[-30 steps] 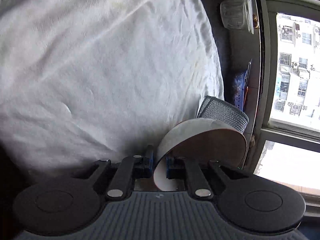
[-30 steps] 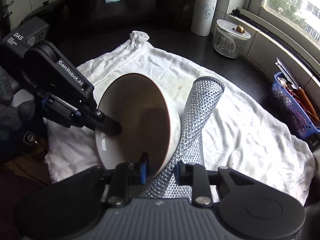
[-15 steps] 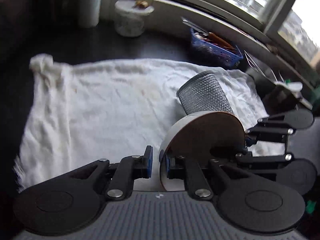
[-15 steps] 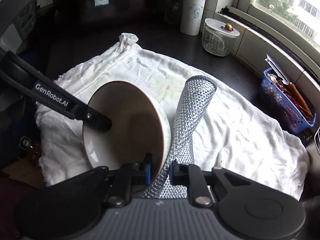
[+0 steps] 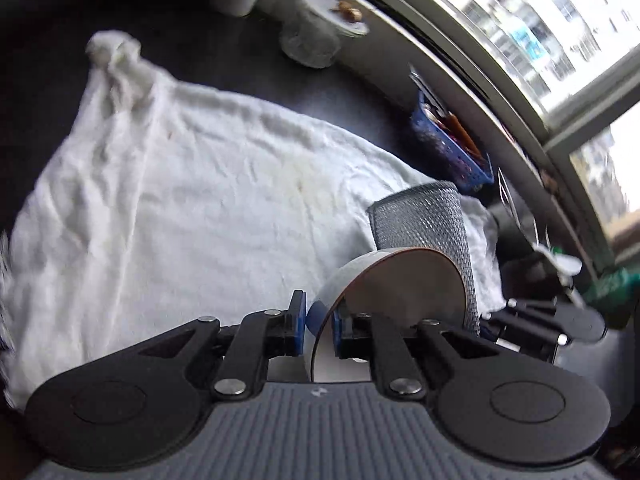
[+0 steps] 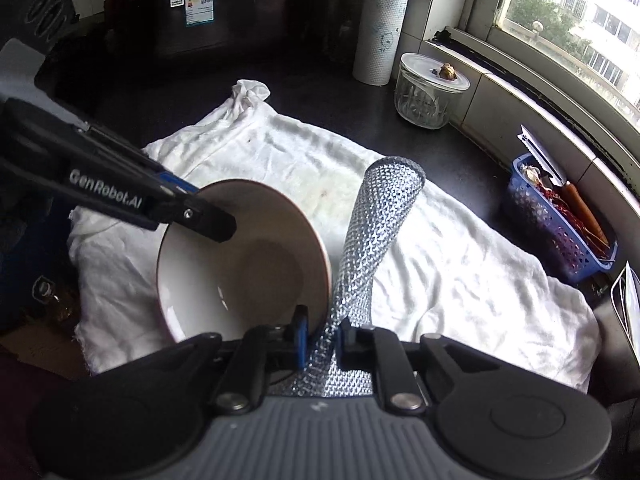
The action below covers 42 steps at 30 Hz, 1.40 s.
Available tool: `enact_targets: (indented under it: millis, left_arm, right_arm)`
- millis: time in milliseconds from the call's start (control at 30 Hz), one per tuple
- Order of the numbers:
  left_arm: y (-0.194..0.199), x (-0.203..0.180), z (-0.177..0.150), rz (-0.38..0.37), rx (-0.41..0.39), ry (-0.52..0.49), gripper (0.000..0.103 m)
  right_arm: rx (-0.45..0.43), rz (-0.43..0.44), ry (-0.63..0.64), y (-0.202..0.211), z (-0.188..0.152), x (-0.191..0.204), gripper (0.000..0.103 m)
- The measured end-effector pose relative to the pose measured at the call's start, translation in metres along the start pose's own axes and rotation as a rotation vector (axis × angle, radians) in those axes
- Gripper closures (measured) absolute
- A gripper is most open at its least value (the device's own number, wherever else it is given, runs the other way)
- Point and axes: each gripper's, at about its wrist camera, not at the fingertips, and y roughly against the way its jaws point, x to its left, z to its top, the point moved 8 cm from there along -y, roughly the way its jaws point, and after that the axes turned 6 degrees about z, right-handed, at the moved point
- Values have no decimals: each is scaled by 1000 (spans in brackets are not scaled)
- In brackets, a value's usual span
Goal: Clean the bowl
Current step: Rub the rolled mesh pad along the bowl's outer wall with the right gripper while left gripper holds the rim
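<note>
A bowl [image 5: 400, 280], white outside and brown inside, hangs tilted above the white towel [image 5: 180, 200]. My left gripper [image 5: 320, 320] pinches its rim, one finger inside and one outside; the jaws are opening slightly with the rim still between them. In the right wrist view the bowl [image 6: 240, 280] opens toward the camera, and the left gripper [image 6: 216, 228] reaches in from the left. My right gripper [image 6: 322, 334] is shut on a silver mesh scouring cloth [image 6: 380, 216], which stands up just right of the bowl and touches its rim. The mesh cloth [image 5: 424, 220] rises behind the bowl.
The towel [image 6: 440, 272] covers a dark counter. A lidded glass jar [image 6: 428, 92] and a paper roll [image 6: 380, 36] stand at the back. A blue basket [image 6: 560, 224] of utensils sits by the window ledge on the right. A dark appliance stands at the back left.
My left hand has risen and rolled, turning the bowl so its opening faces more upward. The right gripper and the mesh cloth have stayed nearly in place.
</note>
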Motion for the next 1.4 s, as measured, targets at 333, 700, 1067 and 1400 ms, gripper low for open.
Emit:
enact_targets:
  millis: [333, 700, 1067, 1400]
  left_arm:
    - [-23, 49, -33, -174, 192, 621, 86]
    - [-6, -8, -12, 100, 35, -128, 87]
    - [10, -66, -11, 217, -190, -734, 96]
    - [11, -18, -14, 120, -129, -333, 93]
  right_arm:
    - [24, 81, -43, -12, -7, 13, 66]
    - [0, 92, -98, -10, -10, 2, 86]
    - [-25, -14, 21, 7, 3, -7, 90]
    - [-12, 95, -67, 3, -5, 1, 83]
